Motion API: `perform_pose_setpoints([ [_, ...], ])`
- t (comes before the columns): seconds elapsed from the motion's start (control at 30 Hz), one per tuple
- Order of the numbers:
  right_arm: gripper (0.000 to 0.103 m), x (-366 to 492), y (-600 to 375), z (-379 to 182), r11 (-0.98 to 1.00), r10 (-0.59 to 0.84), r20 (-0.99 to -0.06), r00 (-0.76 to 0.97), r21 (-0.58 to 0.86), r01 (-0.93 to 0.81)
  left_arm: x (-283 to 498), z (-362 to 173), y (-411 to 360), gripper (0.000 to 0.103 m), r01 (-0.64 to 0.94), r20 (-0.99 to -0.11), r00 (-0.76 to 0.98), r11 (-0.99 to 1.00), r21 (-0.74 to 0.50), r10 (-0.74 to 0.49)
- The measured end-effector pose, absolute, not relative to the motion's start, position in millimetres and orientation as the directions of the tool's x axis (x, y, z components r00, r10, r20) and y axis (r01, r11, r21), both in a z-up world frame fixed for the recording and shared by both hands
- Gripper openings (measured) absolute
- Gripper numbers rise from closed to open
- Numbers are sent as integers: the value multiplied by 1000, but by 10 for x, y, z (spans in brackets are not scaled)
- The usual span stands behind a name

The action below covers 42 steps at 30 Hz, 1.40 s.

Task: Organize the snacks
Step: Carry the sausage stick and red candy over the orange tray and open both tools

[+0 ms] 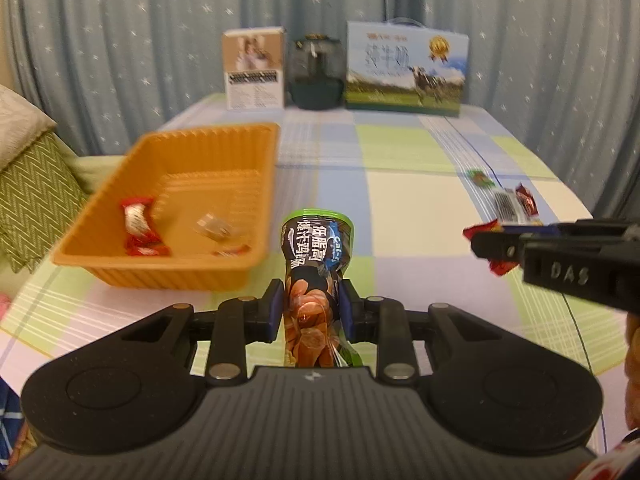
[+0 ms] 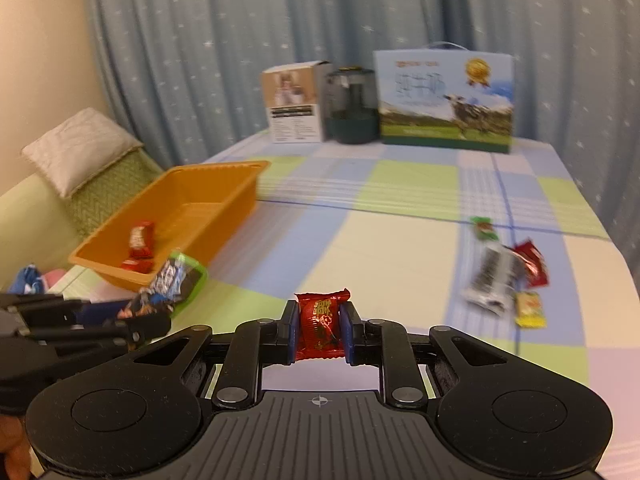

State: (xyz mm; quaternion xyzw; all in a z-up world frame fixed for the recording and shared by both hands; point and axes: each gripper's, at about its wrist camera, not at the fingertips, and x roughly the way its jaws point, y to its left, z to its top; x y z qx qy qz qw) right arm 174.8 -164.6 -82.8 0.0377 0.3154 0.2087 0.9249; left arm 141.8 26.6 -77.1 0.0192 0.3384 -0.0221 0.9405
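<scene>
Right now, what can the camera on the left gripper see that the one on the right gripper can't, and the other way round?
Only the left view shows the clear-wrapped snack lying in the orange tray. Only the right view shows the yellow snack packet on the tablecloth and the pale pillow. Both show the left gripper shut on the green-edged snack pouch, the right gripper shut on the red candy, the tray and the milk carton.

Orange tray [image 1: 100, 254]; red candy [image 2: 321, 326]; green-rimmed dark snack pouch [image 1: 314, 264]; pastel checked tablecloth [image 1: 400, 200]; star-dotted blue curtain [image 1: 120, 40].
</scene>
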Motion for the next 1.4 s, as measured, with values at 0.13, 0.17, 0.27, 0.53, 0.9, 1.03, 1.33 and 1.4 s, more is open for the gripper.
perform_pose_setpoints([
  [0.13, 22, 1826, -1431, -717, 895, 438, -554, 708, 198, -399, 1405, -592, 461, 26, 21, -611, 792, 1000, 21, -3],
  [0.17, 22, 1845, -1371, -679, 891, 447, -548, 707, 200, -408, 1422, -558, 516, 26, 10, -606, 796, 1000, 18, 3],
  [0.27, 22, 1920, -1171, -550, 874, 478, -528, 702, 203, -442, 1513, -482, 680, 26, -20, -589, 808, 1000, 24, 31],
  [0.53, 22, 2246, -582, -344, 833, 543, -492, 680, 210, -513, 1806, -411, 1123, 26, -94, -576, 812, 995, 33, 96],
  [0.9, 22, 2700, -117, -460, 817, 563, -515, 647, 227, -531, 2147, -576, 1574, 26, -171, -597, 793, 985, -24, 123],
  [1.03, 22, 2776, -69, -559, 819, 561, -530, 637, 240, -522, 2245, -637, 1655, 26, -182, -614, 780, 982, -41, 119],
  [1.33, 22, 2860, -28, -649, 826, 550, -543, 634, 241, -510, 2377, -671, 1739, 26, -181, -615, 781, 981, -62, 105],
  [1.4, 22, 2875, -19, -655, 826, 550, -543, 634, 244, -508, 2406, -683, 1750, 27, -178, -617, 781, 982, -65, 101],
])
